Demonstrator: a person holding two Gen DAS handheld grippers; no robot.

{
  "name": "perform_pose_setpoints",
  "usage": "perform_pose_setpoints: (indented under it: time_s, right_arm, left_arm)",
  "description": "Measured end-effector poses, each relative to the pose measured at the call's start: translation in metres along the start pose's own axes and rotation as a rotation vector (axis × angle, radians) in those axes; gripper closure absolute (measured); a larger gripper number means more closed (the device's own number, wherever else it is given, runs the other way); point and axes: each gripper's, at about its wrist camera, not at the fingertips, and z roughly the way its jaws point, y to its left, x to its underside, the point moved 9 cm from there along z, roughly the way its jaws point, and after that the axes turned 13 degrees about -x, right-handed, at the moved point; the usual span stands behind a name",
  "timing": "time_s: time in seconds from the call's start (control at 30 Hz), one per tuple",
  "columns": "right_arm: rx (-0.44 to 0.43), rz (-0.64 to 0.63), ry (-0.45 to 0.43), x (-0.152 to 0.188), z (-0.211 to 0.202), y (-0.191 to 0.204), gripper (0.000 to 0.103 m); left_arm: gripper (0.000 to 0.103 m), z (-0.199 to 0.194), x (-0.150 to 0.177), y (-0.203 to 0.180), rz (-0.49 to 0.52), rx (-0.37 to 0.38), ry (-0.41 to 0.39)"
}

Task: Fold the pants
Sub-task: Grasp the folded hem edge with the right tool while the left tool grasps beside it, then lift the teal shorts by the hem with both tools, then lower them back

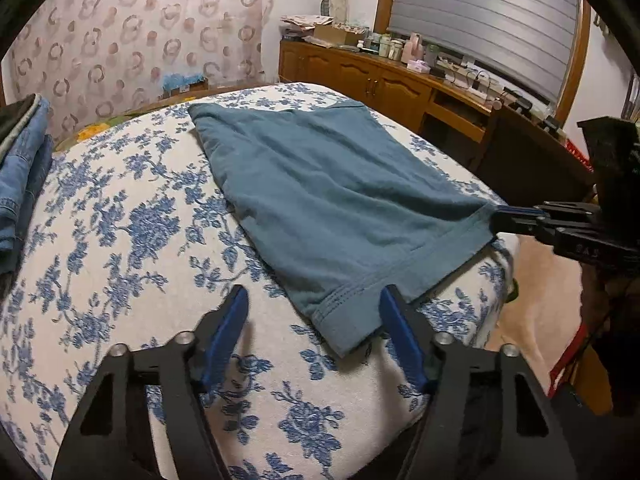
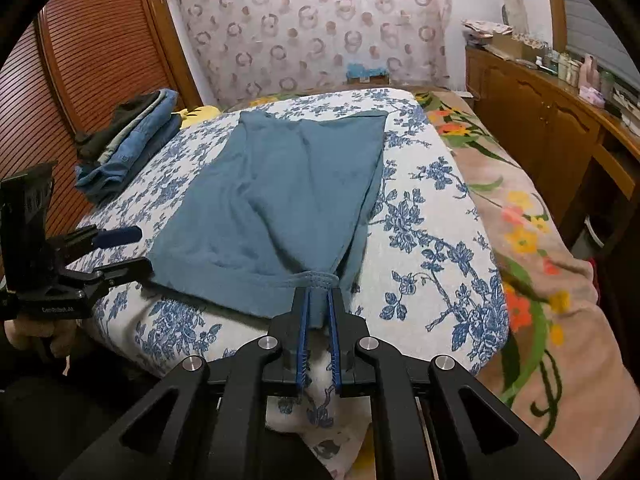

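Your right hand-held gripper (image 2: 318,300) is pinched narrow on the hem corner of the teal pants (image 2: 276,200), which lie flat on the bed (image 2: 440,216). Close your left hand-held gripper (image 1: 312,300), standing wide, around the other corner before lifting evenly.

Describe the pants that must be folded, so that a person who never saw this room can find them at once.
Look at the bed with the blue flower cover. The teal pants lie flat in the middle of it, their near hem at the front edge. The pile of jeans at the left edge is denim and already folded, while the teal pants are soft, plain and spread out.
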Motion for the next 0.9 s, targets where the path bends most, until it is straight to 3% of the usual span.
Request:
perform_pose_setpoints:
  time_s: [0.1,0.2,0.33,0.63,0.67,0.73,0.9]
  right_arm:
    - [0.0,0.002,-0.007,0.001,0.002,0.001,0.079]
    - [-0.002,0.015,-0.017,0.0,0.005,-0.001,0.069]
    - [-0.01,0.031,-0.027,0.0,0.008,-0.003,0.068]
    - [0.004,0.027,0.008,0.007,0.02,-0.004,0.065]
    - [0.009,0.022,0.018,0.008,0.021,-0.003,0.065]
    - [0.017,0.008,0.02,0.008,0.021,-0.001,0.066]
    - [-0.022,-0.007,0.019,0.007,0.02,0.003,0.088]
  left_arm:
    - [0.05,0.002,0.002,-0.003,-0.014,0.031,0.015]
    - [0.052,0.006,0.007,-0.004,-0.015,0.028,0.037]
    - [0.057,0.006,0.008,-0.004,-0.022,0.028,0.035]
    - [0.057,0.006,0.008,-0.006,-0.011,0.022,0.036]
    - [0.058,0.007,0.007,-0.008,-0.006,0.022,0.035]
    - [0.069,0.006,0.007,-0.012,0.006,0.03,0.035]
    - [0.081,0.004,0.005,-0.016,0.015,0.039,0.037]
